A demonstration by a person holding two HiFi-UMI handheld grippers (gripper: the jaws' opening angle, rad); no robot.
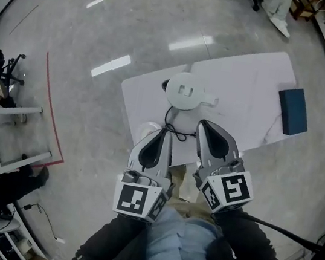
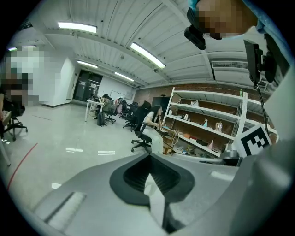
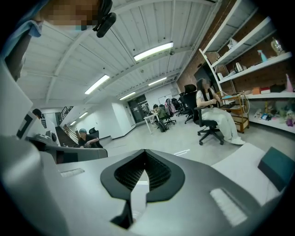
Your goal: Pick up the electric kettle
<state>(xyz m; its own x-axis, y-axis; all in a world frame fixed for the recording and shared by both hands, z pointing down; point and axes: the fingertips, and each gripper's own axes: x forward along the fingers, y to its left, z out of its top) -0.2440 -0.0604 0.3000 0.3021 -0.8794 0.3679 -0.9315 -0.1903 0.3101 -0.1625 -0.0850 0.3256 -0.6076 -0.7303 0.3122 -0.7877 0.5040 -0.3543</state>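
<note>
Though fingers [image 3: 120, 177] closed, empty, left gripper [image 1: 164, 132] and right gripper [image 1: 203, 125] near kettle [image 1: 187, 91], cord [image 1: 169, 116] between, blue box [image 1: 292, 110] aside.

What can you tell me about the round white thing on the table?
The round white electric kettle stands on the white tabletop, seen from above: a pale, plastic-looking disc with a squarish mark in the middle and a stub on its right. A black cord curls from it toward the person. Nothing grips it.
</note>
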